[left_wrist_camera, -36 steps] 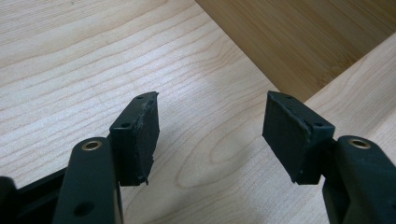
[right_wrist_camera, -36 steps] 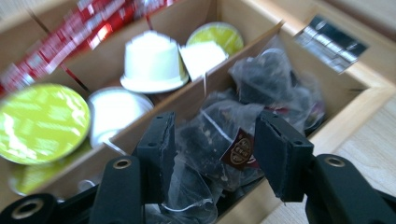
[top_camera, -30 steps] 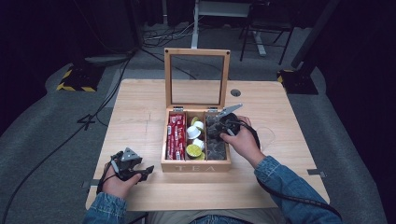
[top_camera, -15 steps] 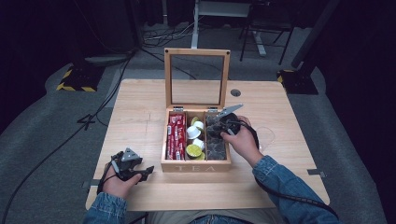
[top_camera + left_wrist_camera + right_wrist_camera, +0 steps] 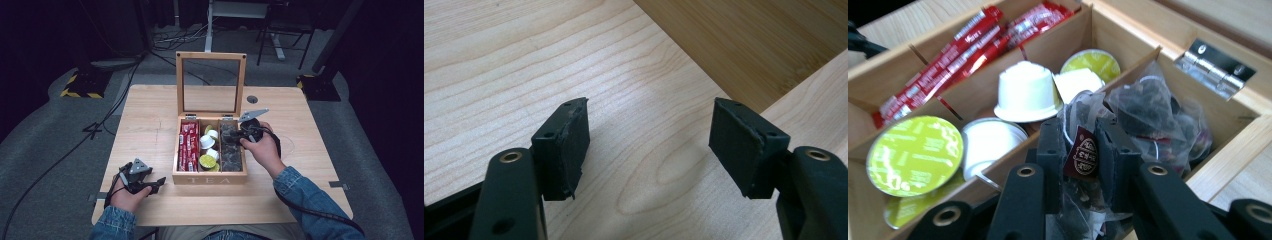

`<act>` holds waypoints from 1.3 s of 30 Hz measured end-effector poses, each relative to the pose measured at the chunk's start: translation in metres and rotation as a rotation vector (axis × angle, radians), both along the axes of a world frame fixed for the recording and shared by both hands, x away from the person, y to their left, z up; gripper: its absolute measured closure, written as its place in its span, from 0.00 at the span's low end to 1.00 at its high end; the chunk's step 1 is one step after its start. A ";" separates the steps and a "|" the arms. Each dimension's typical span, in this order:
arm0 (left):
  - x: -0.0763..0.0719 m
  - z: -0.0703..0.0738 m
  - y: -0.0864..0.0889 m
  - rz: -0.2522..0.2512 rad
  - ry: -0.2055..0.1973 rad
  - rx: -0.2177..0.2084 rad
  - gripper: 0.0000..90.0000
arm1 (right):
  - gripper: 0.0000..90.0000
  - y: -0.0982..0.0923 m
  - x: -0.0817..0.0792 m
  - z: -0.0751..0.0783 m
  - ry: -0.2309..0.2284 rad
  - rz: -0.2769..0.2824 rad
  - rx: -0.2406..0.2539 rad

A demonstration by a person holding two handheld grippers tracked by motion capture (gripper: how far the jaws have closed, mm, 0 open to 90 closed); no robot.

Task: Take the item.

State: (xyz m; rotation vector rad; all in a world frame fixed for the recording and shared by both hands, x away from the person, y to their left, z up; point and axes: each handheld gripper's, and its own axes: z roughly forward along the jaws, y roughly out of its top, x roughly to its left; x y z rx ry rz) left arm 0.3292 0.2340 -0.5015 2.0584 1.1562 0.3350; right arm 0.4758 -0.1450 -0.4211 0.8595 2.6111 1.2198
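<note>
A wooden tea box (image 5: 210, 179) stands open mid-table, its right compartment full of clear tea bags (image 5: 231, 150). My right gripper (image 5: 236, 136) reaches into that compartment from the right. In the right gripper view its jaws (image 5: 1079, 125) are shut on one tea bag (image 5: 1081, 156), pinching the dark red tag and mesh. My left gripper (image 5: 157, 183) rests on the table left of the box's front corner. Its jaws (image 5: 649, 135) are open and have just been opening, with only bare wood between them.
Red sachets (image 5: 188, 145) fill the left compartment, green and white capsules (image 5: 207, 161) the middle one. The glass lid (image 5: 210, 82) stands upright at the back. A light wooden table (image 5: 150, 120) carries it all, and a cable trails off its right front.
</note>
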 end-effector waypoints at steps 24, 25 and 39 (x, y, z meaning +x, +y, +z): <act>0.001 -0.002 -0.002 -0.030 -0.043 0.090 0.31 | 0.82 -0.016 -0.016 0.041 -0.088 0.014 0.109; 0.002 -0.002 -0.002 -0.030 -0.044 0.091 0.30 | 0.82 -0.018 -0.017 0.044 -0.092 0.014 0.112; 0.005 -0.002 -0.003 -0.025 -0.037 0.092 0.28 | 0.82 -0.058 -0.032 0.071 -0.148 -0.037 0.120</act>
